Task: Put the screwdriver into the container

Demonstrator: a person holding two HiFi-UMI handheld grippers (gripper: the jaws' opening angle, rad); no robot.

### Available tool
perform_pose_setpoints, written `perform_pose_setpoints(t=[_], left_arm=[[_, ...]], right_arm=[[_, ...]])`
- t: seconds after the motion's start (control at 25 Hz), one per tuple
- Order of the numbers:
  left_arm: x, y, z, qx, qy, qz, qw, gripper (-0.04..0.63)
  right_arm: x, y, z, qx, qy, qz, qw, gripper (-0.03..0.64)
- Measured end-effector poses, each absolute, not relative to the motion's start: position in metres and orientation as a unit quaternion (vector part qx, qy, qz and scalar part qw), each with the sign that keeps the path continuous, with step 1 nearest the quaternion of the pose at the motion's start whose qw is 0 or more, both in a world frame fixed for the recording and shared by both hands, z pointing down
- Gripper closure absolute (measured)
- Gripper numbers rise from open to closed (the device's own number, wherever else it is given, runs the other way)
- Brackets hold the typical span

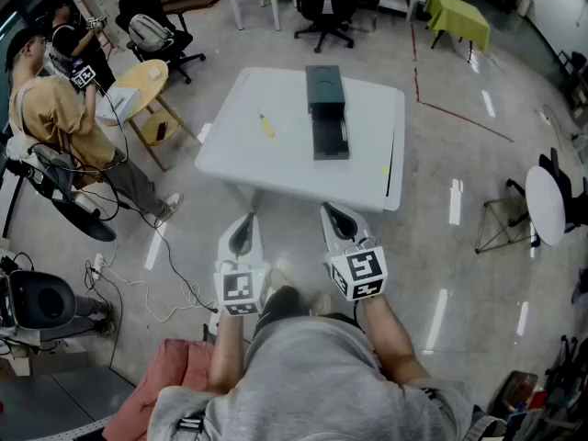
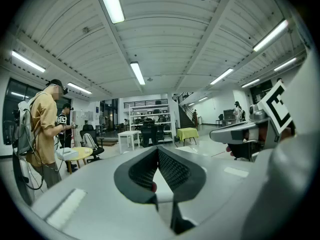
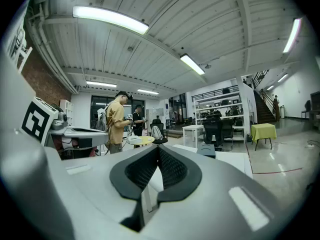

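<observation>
A small yellow screwdriver (image 1: 265, 125) lies on the left part of the white table (image 1: 276, 168). A dark container (image 1: 326, 108) with its drawer pulled out toward me stands at the table's middle; its top also shows in the right gripper view as the dark container (image 3: 206, 150). My left gripper (image 1: 244, 222) and right gripper (image 1: 333, 213) hang side by side over the floor, short of the table's near edge. Both are shut and hold nothing, as the left gripper (image 2: 158, 149) and the right gripper (image 3: 158, 149) show in their own views.
A person in a tan shirt (image 1: 57, 118) stands at the left beside a round wooden table (image 1: 142, 83). Cables (image 1: 138, 283) trail on the floor at the left. Office chairs (image 1: 323, 7) stand behind the table, and a round white table (image 1: 547, 200) is at the right.
</observation>
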State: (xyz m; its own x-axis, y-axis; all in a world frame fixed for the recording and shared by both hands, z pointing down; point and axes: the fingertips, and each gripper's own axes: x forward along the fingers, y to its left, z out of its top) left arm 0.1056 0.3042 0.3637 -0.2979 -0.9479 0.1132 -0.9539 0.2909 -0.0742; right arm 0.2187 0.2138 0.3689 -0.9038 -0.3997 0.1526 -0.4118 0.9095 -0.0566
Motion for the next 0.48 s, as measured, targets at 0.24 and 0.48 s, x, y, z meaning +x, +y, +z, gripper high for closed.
perform_pose_setpoints(t=[0.24, 0.48], left_arm=[[0.1076, 0.3032, 0.357, 0.591, -0.804, 0.064, 0.023, 0.583], [0.106, 0.2969, 0.3598, 0.594, -0.802, 0.064, 0.022, 0.583]], right_arm=[[0.2194, 0.2128, 0.3628, 0.206, -0.975, 0.043, 0.072, 0.614], [0.2191, 0.2107, 0.3657, 0.205, -0.975, 0.046, 0.071, 0.614]])
